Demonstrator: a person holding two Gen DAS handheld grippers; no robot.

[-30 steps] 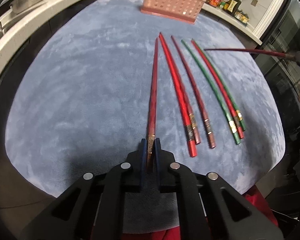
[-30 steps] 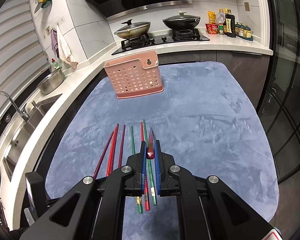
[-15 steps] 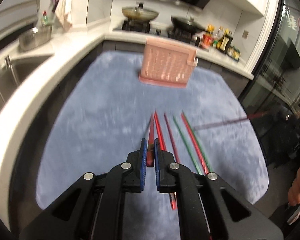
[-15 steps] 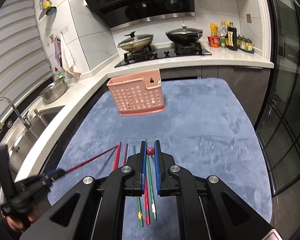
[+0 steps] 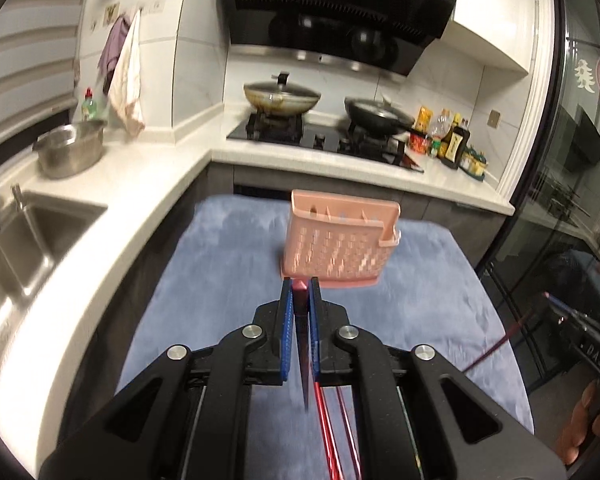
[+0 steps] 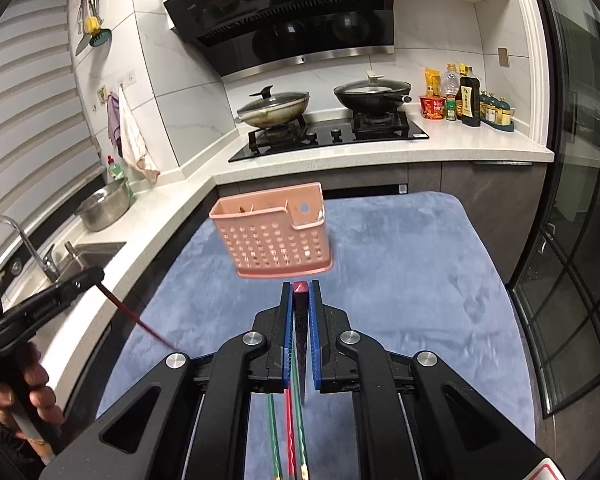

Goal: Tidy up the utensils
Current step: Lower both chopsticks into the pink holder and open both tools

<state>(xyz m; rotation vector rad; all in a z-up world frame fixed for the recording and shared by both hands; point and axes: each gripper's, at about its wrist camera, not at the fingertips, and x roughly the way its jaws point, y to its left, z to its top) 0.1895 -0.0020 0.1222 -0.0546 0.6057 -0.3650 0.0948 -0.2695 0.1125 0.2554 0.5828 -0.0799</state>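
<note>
My left gripper [image 5: 300, 285] is shut on a dark red chopstick [image 5: 303, 354] whose thin end hangs down toward me, above the blue mat [image 5: 228, 264]. My right gripper [image 6: 301, 286] is shut on another dark red chopstick [image 6: 300, 340] in the same way. The pink perforated utensil holder [image 5: 340, 248] stands upright on the mat just beyond both grippers, also seen as the holder [image 6: 276, 236] in the right wrist view. Red chopsticks [image 5: 328, 436] and green chopsticks [image 6: 274, 436] lie on the mat below. The left gripper [image 6: 94, 274] shows in the right wrist view, clear of the holder.
A white counter wraps the left and back, with a sink [image 5: 40, 232], a steel bowl [image 5: 70, 152], a hob with two pans [image 6: 274, 108] and bottles [image 6: 466, 100]. A glass door [image 6: 572, 240] bounds the right. A hand [image 6: 32, 384] grips the left tool's handle.
Both grippers have risen with their chopsticks. The left one lifted its chopstick off the mat and tipped up, so the holder now sits just past its fingertips.
</note>
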